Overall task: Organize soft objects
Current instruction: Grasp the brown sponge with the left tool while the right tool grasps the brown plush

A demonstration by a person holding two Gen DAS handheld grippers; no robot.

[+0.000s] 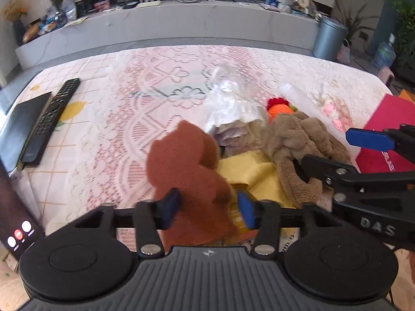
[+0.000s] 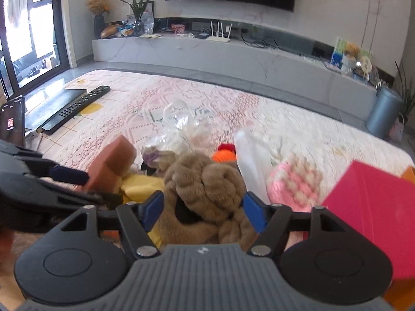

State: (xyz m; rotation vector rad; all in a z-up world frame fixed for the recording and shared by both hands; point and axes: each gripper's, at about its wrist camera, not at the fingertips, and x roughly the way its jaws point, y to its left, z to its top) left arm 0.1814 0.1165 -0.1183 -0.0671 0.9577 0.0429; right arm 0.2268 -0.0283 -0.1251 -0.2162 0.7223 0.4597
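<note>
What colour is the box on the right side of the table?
Bright pink-red box; clearest in the right wrist view.

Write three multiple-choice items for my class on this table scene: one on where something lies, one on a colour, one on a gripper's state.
1. Where does the remote control lie relative to the pile of soft things?
A. Far left on the tablecloth
B. On top of the box
C. Under the yellow cloth

2. What colour is the box at the right?
A. Green
B. Pink-red
C. White

3. What is the left gripper doing?
A. Hanging open above bare cloth
B. Clasping the remote control
C. Closed on the rust-brown plush piece

Answers:
1 A: the left wrist view shows the remote control beside a dark flat thing at the far left, apart from the pile.
2 B: both views show it pink-red.
3 C: its blue pads press on both sides of the brown plush, while the right gripper straddles the tan plush toy.
</note>
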